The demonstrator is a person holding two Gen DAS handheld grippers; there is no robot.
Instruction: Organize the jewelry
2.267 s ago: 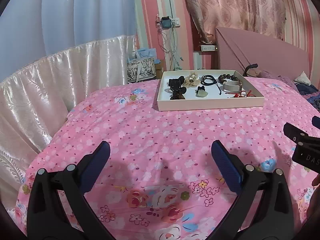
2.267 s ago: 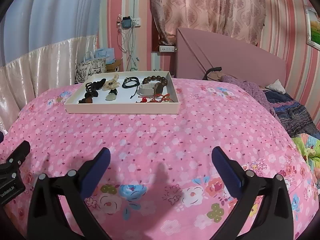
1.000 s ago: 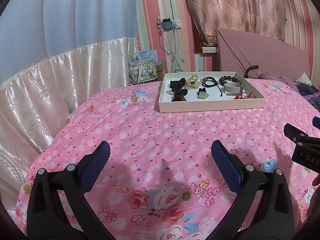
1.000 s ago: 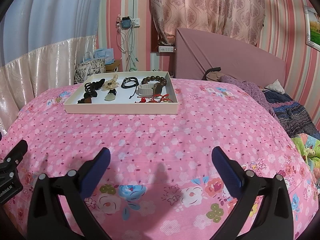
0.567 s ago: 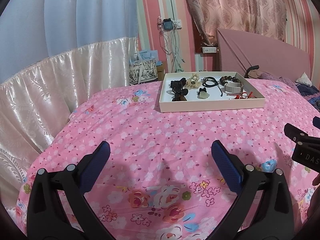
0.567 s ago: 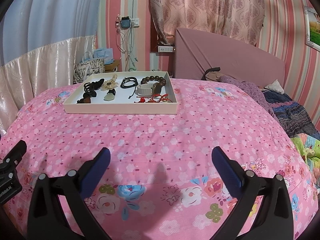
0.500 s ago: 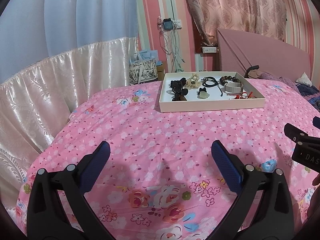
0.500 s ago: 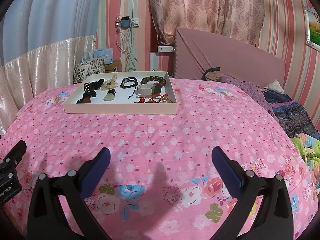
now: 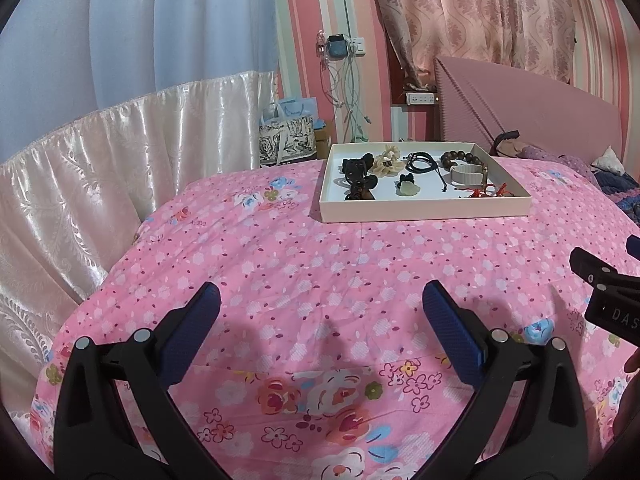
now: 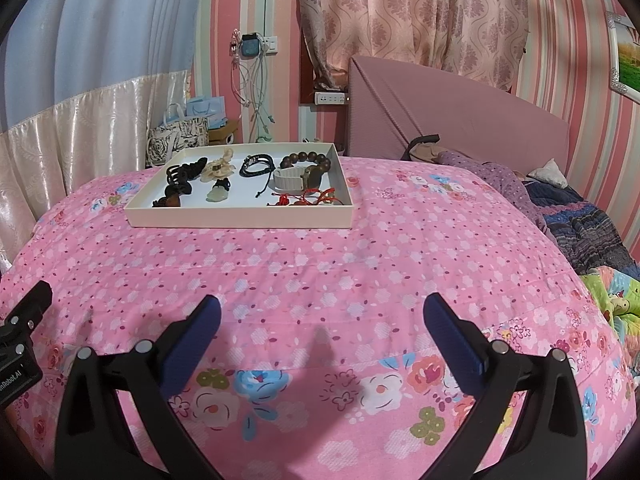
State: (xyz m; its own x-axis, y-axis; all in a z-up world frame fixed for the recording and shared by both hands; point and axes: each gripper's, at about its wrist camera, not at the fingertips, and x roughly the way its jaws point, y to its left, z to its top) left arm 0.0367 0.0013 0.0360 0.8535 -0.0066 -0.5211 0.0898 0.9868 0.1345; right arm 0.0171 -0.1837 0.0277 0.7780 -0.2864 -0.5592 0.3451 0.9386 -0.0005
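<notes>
A: Nearest to you, your left gripper [image 9: 321, 307] hangs over the pink floral bedspread [image 9: 304, 264] with its fingers [image 9: 191, 330] spread wide and nothing between them.

B: And your right gripper [image 10: 322, 310]?

A: The same: blue pads wide apart, empty, over the bedspread's near edge. In each wrist view the other gripper's black body shows at the frame's side, so you hold them side by side.

B: Where is the jewelry?

A: Well ahead of both grippers, in a shallow white tray [image 10: 240, 218] lying flat on the bed. Nothing lies on the bedspread between you and the tray.

B: What sits in the tray?

A: On its left side, black hair clips [image 10: 182, 172] and a brown one by the near wall. Beside them a cream fabric flower [image 10: 218, 168], with a pale green pendant [image 10: 216, 195] nearer you. In the middle, a coil of black cord [image 10: 257, 165]. On the right, a brown bead bracelet [image 10: 308, 159] at the far wall, a white band [image 10: 288, 180] touching it, and a red cord piece [image 10: 306, 199] near the front wall.

B: Beyond the tray?

A: A pink headboard [image 10: 440, 120] to the right, patterned bags [image 10: 178, 140] on the left, then a striped wall with a curtain [image 10: 400, 8].
</notes>
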